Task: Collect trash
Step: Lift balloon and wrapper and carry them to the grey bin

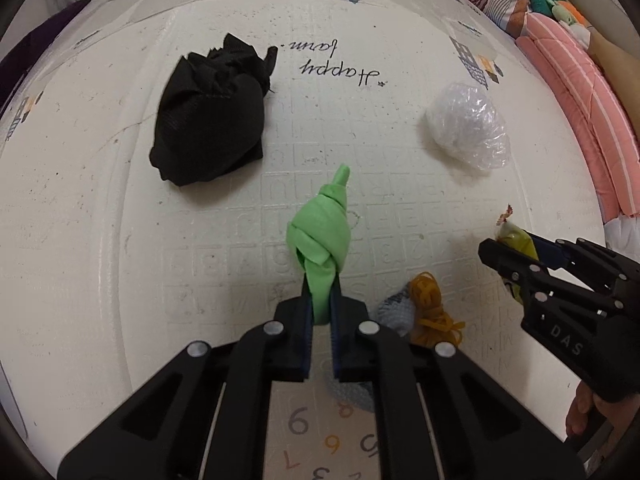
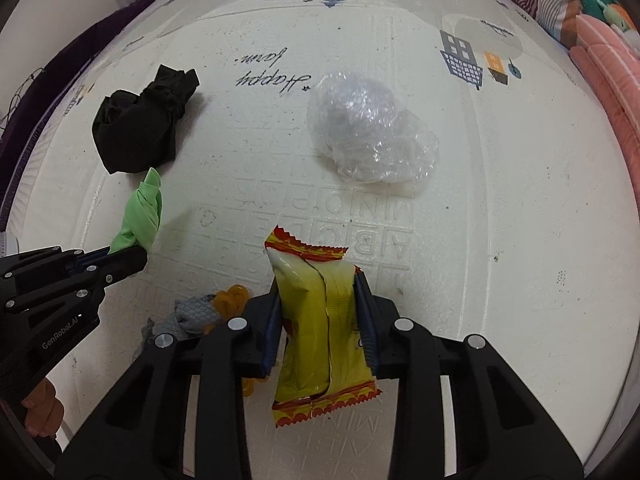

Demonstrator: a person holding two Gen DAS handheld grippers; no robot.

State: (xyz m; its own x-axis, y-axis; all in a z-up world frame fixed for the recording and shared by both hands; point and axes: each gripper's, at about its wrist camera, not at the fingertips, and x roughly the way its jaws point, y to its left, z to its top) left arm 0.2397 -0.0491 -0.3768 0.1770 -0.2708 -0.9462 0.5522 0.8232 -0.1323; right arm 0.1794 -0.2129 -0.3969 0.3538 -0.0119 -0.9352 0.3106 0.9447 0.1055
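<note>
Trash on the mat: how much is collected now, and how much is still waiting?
No bin is in view, so nothing shows as finished. In hand: the left gripper is shut on the green knotted bag, the right gripper on the yellow snack packet. Left on the mat: black bundle, clear plastic wad, orange rubber bands.

Cream foam play mat (image 1: 120, 240), pink striped bedding (image 1: 580, 120) along the edge

Matte black plastic left gripper (image 1: 320, 312) and right gripper (image 2: 322, 320) are showing blue pads, silver screws, white lettering.
</note>
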